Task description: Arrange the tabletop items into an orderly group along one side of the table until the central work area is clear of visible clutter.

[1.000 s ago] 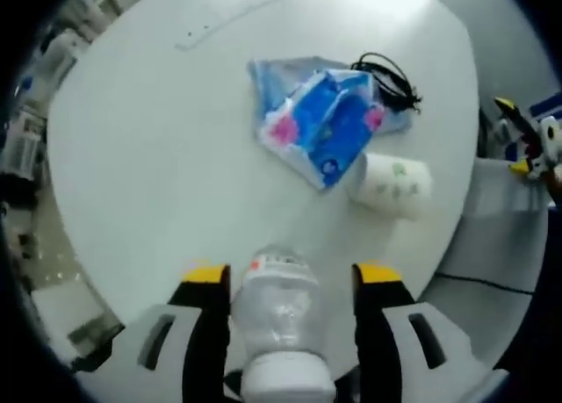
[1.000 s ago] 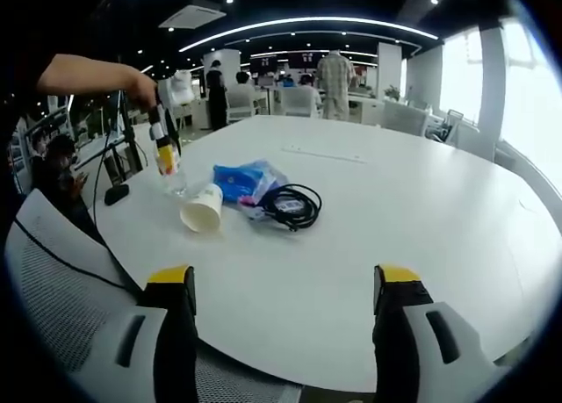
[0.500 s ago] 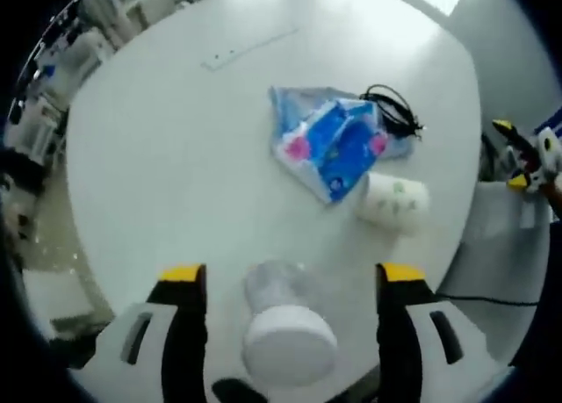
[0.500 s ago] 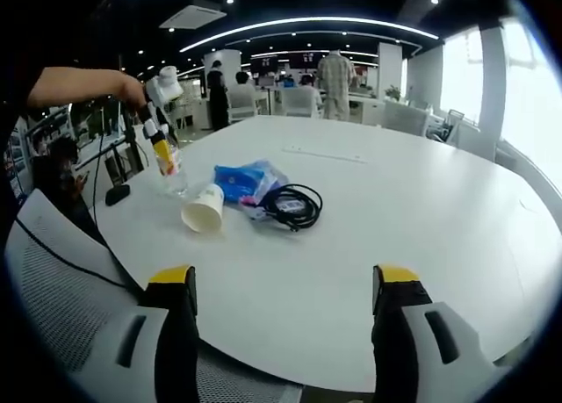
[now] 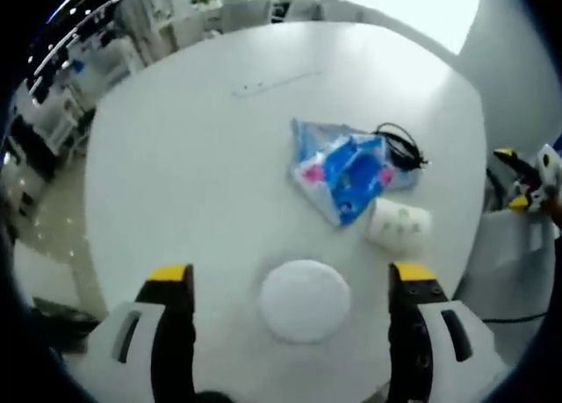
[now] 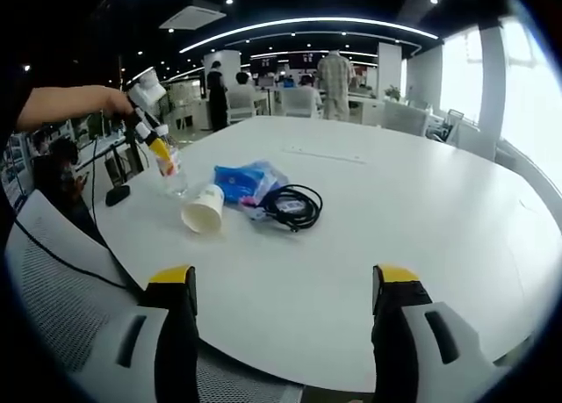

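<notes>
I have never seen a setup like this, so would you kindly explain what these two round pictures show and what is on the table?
No robot is involved: a person holds a pair of hand-held tongs in each hand, and a fisheye camera rides on each pair, looking forward between its yellow-tipped arms.

The left gripper view looks down on a round white table. Between the left tongs you see the white cap of a clear bottle standing on the table; the tongs are spread wide and hold nothing.

The right gripper view looks across the same table from its edge. The right tongs are also open and empty. On the table lie a blue packet, a tangled black cable and a paper cup tipped on its side. At the far left, the person's other hand holds the left tongs above the bottle.
</notes>
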Tool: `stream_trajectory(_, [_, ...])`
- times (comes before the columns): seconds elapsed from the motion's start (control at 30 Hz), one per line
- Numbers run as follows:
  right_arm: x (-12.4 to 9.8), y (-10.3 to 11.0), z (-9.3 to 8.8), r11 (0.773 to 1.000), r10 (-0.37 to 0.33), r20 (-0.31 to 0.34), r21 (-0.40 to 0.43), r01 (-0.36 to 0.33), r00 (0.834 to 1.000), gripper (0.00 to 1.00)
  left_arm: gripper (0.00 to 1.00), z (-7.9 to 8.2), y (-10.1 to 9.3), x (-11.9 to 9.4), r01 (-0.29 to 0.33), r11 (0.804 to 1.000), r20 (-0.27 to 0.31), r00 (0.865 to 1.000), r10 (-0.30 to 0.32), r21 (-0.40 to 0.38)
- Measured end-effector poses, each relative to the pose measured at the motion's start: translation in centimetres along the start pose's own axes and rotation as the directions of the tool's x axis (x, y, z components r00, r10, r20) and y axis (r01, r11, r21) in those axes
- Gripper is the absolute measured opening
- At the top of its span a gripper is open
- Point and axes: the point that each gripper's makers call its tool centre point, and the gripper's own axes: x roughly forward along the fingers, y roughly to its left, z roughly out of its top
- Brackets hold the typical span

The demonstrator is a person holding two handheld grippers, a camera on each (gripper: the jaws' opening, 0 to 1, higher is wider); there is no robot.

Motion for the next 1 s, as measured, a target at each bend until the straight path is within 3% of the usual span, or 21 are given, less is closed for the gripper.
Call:
stream_trajectory(0.17, [0.0,0.1,0.2,1.000,0.005,0.010,0.005,-0.005,1.000,0.82,0.90,0.6,0.5,0.0,-0.053,0.998,0.126,0.990,0.058,-0.046])
stream_trajectory(0.53, [0.0,0.2,0.4,1.000,0.007,0.016,0.009,-0.007,1.000,0.84,0.89,0.5,0.2,0.7,-0.093,0.987,0.219,0.968,0.120,-0.133])
stream_trajectory(0.73, [0.0,0.2,0.3,1.000,0.007,0.012,0.005,-0.007,1.000,0.84,0.86,-0.2,0.2,1.5,-0.117,0.977,0.227,0.961,0.156,-0.178])
stream_trajectory(0.87, [0.0,0.2,0.3,1.000,0.006,0.010,0.004,-0.006,1.000,0.83,0.85,-0.2,0.3,1.6,-0.134,0.967,0.260,0.947,0.190,-0.218])
stream_trajectory(0.93, [0.0,0.2,0.2,1.000,0.006,0.009,0.002,-0.006,1.000,0.83,0.86,0.0,0.8,1.5,-0.168,0.959,0.289,0.929,0.232,-0.229])
stream_trajectory(1.0, [0.0,0.2,0.2,1.000,0.005,0.008,0.001,-0.005,1.000,0.83,0.85,0.1,0.7,1.4,-0.171,0.955,0.310,0.919,0.243,-0.243])
